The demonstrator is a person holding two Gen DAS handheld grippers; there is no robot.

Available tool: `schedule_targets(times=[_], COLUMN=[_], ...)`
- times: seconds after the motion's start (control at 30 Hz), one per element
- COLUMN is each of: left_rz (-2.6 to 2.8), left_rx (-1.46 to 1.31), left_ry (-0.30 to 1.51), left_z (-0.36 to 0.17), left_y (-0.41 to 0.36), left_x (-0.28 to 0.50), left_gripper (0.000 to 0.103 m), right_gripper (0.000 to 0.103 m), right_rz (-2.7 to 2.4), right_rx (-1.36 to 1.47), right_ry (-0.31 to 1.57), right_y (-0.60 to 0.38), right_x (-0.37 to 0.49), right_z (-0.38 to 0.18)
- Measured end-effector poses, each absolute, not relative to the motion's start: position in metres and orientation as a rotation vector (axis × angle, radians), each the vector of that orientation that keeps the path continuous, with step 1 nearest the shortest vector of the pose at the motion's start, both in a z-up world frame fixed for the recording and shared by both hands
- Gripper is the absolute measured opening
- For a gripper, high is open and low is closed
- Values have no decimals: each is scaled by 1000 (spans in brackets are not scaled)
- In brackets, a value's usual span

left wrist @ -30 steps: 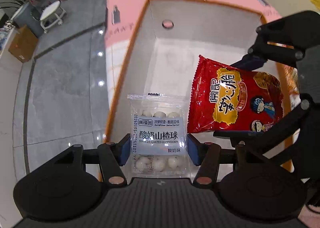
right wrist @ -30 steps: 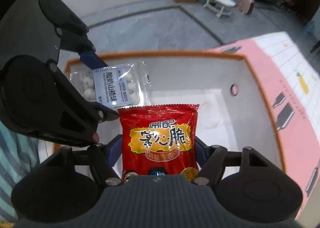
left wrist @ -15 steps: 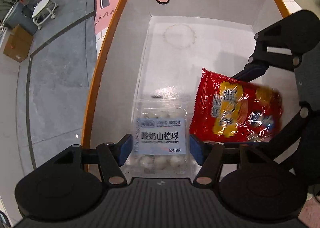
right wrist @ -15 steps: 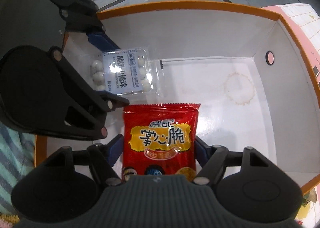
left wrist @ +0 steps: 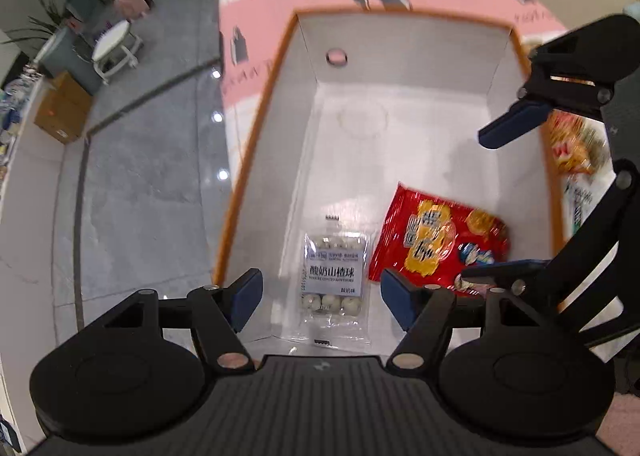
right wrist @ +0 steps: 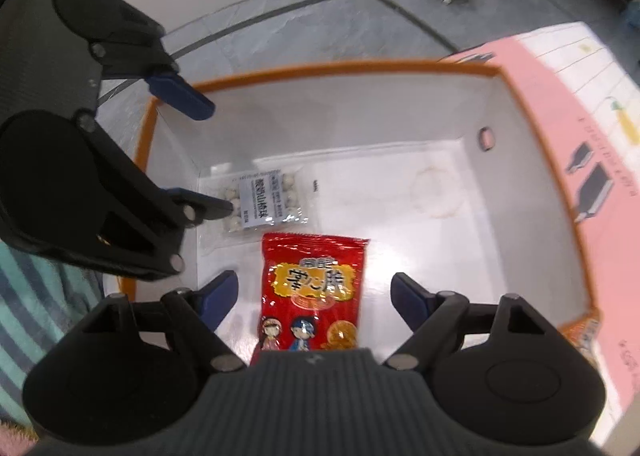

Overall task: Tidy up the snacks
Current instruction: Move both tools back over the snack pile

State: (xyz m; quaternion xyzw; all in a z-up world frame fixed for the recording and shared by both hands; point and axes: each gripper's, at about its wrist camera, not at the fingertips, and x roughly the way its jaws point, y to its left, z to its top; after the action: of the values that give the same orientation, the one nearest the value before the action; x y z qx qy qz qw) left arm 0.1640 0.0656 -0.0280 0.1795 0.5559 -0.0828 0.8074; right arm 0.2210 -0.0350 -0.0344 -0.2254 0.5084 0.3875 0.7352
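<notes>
Both packs released since earlier frame: clear hawthorn pack (left wrist: 333, 275) and red crisp bag (right wrist: 314, 292) lay flat, side by side on box (left wrist: 256, 160) floor. Left hand-held gripper (left wrist: 320, 298) and right hand-held gripper (right wrist: 314, 298) both spread wide, empty, likely for tidy stacking.

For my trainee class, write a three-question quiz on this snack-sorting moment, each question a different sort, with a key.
1. True or false: the left gripper is shut on the clear hawthorn-ball packet.
2. Where does the red snack bag lie? A) on the pink tabletop B) on the floor of the white box C) held in the right gripper
3. Fill in: the box rim is coloured ____.

Key: 1 false, both grippers are open; 2 B; 3 orange.
</notes>
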Motion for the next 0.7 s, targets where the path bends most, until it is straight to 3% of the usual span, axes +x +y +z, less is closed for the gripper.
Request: schedule_targets(times=[0.4, 0.7], left_rz=[-230, -363], left_rx=[289, 254], left_ry=[886, 764], left_z=[49, 37], left_y=[21, -48], left_x=[102, 59], left_gripper=[79, 79], right_gripper=[81, 81], right_rz=[715, 475], right_rx=[-343, -246], right_ry=[922, 794], right_y=[-120, -206], right_x=[166, 104], right_z=[37, 33])
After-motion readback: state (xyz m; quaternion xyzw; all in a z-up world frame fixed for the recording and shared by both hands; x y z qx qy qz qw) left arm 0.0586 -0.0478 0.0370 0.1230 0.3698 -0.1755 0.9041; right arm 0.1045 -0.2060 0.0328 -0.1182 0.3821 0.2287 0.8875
